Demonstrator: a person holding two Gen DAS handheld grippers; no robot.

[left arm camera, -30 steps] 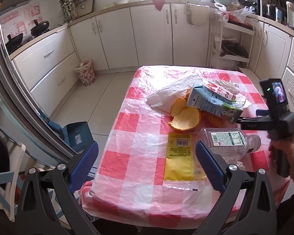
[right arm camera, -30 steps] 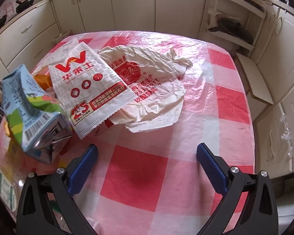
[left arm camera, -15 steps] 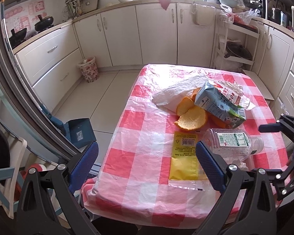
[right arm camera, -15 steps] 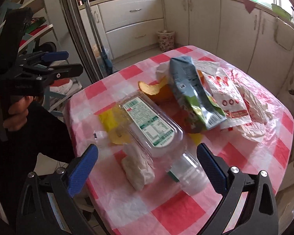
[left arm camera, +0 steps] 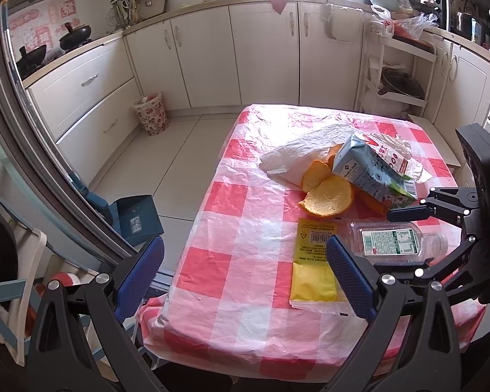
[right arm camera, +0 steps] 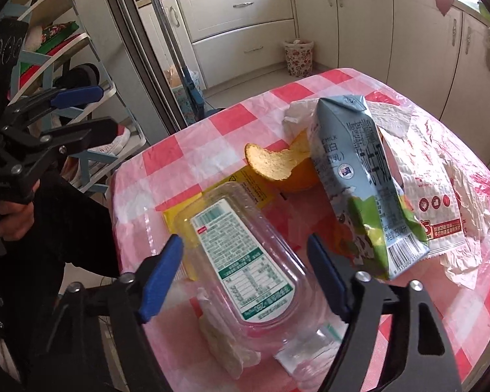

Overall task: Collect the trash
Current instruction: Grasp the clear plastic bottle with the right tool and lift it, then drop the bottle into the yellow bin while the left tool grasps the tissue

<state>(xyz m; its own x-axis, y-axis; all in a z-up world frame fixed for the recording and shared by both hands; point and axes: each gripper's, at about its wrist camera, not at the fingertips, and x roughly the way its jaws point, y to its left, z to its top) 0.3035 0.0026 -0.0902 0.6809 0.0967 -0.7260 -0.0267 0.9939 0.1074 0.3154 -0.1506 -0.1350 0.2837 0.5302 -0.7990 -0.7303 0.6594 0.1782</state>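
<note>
A clear plastic bottle (right arm camera: 241,261) lies on its side on the red-and-white checked table (left arm camera: 238,228). My right gripper (right arm camera: 245,274) straddles it and its jaws are closing, blue pads close beside the bottle's sides without pressing. Under the bottle's far end lies a yellow packet (left arm camera: 313,261). Orange peel (left arm camera: 326,196), a crushed milk carton (right arm camera: 359,179) and a white printed bag (right arm camera: 441,202) lie beyond. My left gripper (left arm camera: 245,277) hovers open over the table's near left corner, holding nothing.
A floral waste bin (left arm camera: 150,114) stands on the floor by the far cabinets. A blue dustpan (left arm camera: 134,219) leans near the table's left side. A wad of white tissue (right arm camera: 225,343) lies beside the bottle at the table edge. Cabinets ring the room.
My right gripper swung round from the printed bags to the bottle, rolled, and its jaws narrowed around the bottle. The left gripper stayed almost where it was.
</note>
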